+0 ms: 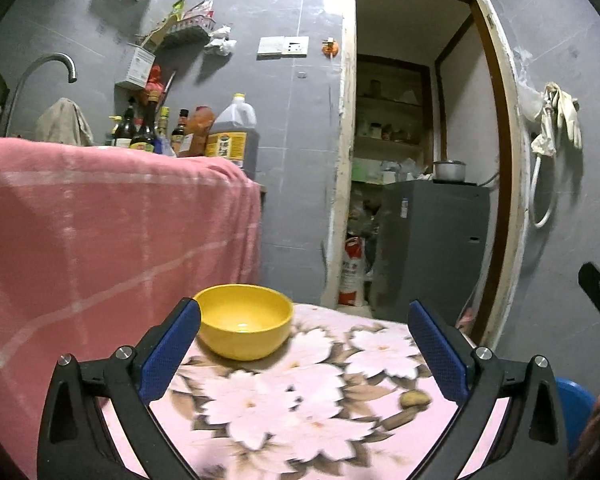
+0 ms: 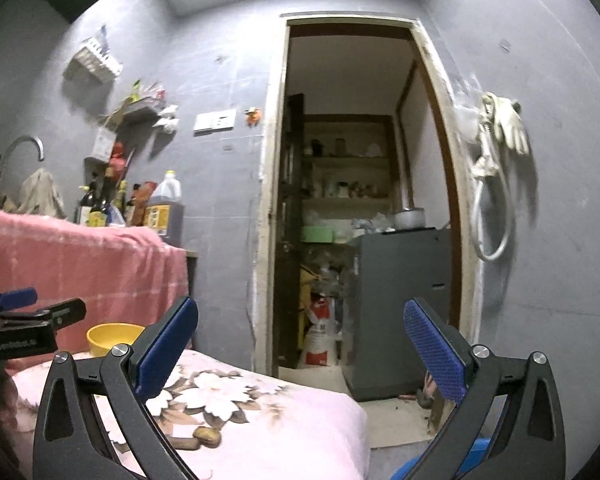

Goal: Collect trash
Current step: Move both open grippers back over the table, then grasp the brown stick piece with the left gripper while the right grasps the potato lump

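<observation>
Both hand-held grippers, left and right, gaping wide, gripping nothing. Yellow bowl sitting on floral table. Jug label unreadable (blurred).

You're standing in a small home kitchen: a curved sink tap rises beside a cluster of sauce bottles and a big oil jug against grey wall tiles. Through the doorway you see pantry shelves and a pot.
</observation>
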### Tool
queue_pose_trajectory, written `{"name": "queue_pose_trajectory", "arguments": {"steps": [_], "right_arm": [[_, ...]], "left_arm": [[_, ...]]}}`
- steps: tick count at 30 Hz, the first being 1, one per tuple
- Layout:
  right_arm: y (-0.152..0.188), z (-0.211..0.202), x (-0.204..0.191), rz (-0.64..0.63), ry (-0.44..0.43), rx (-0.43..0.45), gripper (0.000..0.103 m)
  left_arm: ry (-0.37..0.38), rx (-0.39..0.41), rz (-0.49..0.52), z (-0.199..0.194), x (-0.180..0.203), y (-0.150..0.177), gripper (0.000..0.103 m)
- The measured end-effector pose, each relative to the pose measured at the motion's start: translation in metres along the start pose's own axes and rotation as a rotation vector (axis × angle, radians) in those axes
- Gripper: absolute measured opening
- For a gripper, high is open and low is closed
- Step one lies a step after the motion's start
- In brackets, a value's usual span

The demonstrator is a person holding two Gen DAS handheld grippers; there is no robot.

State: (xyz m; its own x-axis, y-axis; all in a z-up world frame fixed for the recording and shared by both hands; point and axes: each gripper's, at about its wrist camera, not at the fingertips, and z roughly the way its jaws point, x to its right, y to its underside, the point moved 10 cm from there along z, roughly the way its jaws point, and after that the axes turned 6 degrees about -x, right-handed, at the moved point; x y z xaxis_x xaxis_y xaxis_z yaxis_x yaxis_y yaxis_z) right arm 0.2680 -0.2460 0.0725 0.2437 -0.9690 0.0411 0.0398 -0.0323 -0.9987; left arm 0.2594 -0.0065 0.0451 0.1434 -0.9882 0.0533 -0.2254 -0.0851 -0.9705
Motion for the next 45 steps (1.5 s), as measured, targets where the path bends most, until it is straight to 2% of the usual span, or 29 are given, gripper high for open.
{"name": "queue_pose_trajectory", "arguments": {"steps": [5, 16, 19, 23, 27, 30, 31, 34, 38, 40, 42, 44, 45], "right_arm": [[0.012, 0.014, -0.017, -0.027, -0.033, -0.064, 0.103], [0.070, 0.068, -0.035, -0.006, -0.119, -0.375, 0.103], [0.080, 0.075, -0.037, -0.005, -0.130, -0.433, 0.103], [0.101, 0.094, -0.042, 0.001, -0.163, -0.571, 0.102], [0.129, 0.111, -0.050, 0.010, -0.206, -0.724, 0.087], [0.144, 0.115, -0.056, 0.027, -0.248, -0.805, 0.080], [0.147, 0.115, -0.059, 0.028, -0.261, -0.824, 0.076], [0.162, 0.119, -0.070, 0.012, -0.297, -0.903, 0.074], [0.180, 0.122, -0.080, -0.037, -0.297, -0.987, 0.066], [0.181, 0.125, -0.081, -0.044, -0.294, -0.997, 0.062], [0.183, 0.126, -0.082, -0.041, -0.301, -1.006, 0.055], [0.183, 0.125, -0.086, -0.051, -0.320, -1.006, 0.036], [0.182, 0.124, -0.089, -0.061, -0.331, -1.004, 0.031]], "left_arm": [[-0.005, -0.049, 0.037, 0.010, -0.012, 0.014, 0.101], [0.011, -0.175, 0.063, 0.038, -0.016, 0.042, 0.101], [-0.022, -0.229, 0.062, 0.048, -0.020, 0.050, 0.101], [-0.060, -0.357, 0.043, 0.066, -0.027, 0.068, 0.101], [-0.069, -0.484, 0.020, 0.082, -0.033, 0.089, 0.101], [-0.066, -0.533, -0.005, 0.087, -0.037, 0.097, 0.101], [-0.063, -0.542, -0.012, 0.088, -0.038, 0.099, 0.101], [-0.051, -0.568, -0.027, 0.091, -0.039, 0.104, 0.101], [-0.030, -0.597, -0.030, 0.093, -0.037, 0.110, 0.101], [-0.021, -0.609, -0.026, 0.093, -0.034, 0.111, 0.101], [-0.016, -0.614, -0.019, 0.092, -0.032, 0.112, 0.101], [-0.004, -0.620, -0.012, 0.093, -0.028, 0.112, 0.101], [0.003, -0.624, -0.004, 0.093, -0.026, 0.113, 0.101]]}}
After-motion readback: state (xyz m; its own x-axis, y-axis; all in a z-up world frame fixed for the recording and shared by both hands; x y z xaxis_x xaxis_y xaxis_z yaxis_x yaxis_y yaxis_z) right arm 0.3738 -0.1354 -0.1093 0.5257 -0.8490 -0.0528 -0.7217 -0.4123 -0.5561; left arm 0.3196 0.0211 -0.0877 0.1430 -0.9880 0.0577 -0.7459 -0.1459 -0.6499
